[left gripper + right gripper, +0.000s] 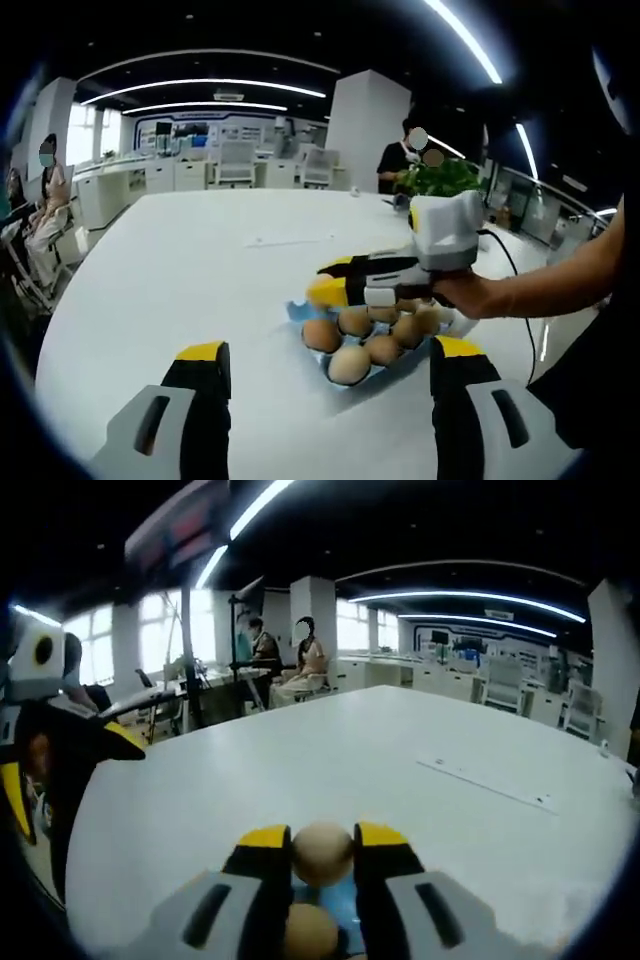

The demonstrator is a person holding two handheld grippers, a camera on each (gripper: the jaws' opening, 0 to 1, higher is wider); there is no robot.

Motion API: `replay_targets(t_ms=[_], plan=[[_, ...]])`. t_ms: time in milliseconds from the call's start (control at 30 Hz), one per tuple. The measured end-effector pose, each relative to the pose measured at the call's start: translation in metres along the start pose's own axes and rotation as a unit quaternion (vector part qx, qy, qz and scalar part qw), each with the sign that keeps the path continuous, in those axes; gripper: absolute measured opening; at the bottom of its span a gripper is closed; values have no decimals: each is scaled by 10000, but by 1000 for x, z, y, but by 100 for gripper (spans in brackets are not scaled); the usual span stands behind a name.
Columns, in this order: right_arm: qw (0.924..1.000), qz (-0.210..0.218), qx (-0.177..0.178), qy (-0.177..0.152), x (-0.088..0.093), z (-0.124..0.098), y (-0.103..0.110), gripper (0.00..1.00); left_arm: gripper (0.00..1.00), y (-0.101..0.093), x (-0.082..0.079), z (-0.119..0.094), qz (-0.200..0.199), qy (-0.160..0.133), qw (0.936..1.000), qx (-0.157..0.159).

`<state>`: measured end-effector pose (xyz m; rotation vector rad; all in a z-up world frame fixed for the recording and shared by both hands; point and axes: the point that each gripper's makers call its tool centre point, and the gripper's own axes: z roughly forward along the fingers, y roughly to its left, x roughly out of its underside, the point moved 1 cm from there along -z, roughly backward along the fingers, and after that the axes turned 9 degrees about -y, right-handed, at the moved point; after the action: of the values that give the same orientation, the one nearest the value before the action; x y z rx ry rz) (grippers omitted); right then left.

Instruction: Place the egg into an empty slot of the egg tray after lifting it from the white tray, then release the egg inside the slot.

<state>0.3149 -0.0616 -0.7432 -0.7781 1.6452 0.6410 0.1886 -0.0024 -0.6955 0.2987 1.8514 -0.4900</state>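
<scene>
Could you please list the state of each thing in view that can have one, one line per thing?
right gripper: shut on the egg.
egg: held between the yellow-tipped fingers, above the egg tray.
left gripper: open, holding nothing, above the white table.
egg tray: blue, flat on the table, holding several brown eggs.
</scene>
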Motion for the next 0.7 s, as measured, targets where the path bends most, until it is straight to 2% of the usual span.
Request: replay_targets(t_ms=[333, 400, 533, 600, 700], plan=[[9993, 225, -63, 284, 16, 15, 6, 24, 83, 2, -1, -2, -7, -8, 10000, -43], [9985, 337, -73, 426, 21, 16, 8, 24, 83, 1, 0, -2, -18, 2, 10000, -39], [9976, 523, 13, 453, 21, 15, 3, 24, 83, 3, 0, -1, -26, -2, 10000, -29], [9942, 899, 80, 581, 26, 14, 1, 25, 83, 3, -1, 0, -21, -9, 10000, -31], [9940, 933, 48, 575, 27, 14, -2, 25, 83, 3, -4, 0, -4, -49, 10000, -40]])
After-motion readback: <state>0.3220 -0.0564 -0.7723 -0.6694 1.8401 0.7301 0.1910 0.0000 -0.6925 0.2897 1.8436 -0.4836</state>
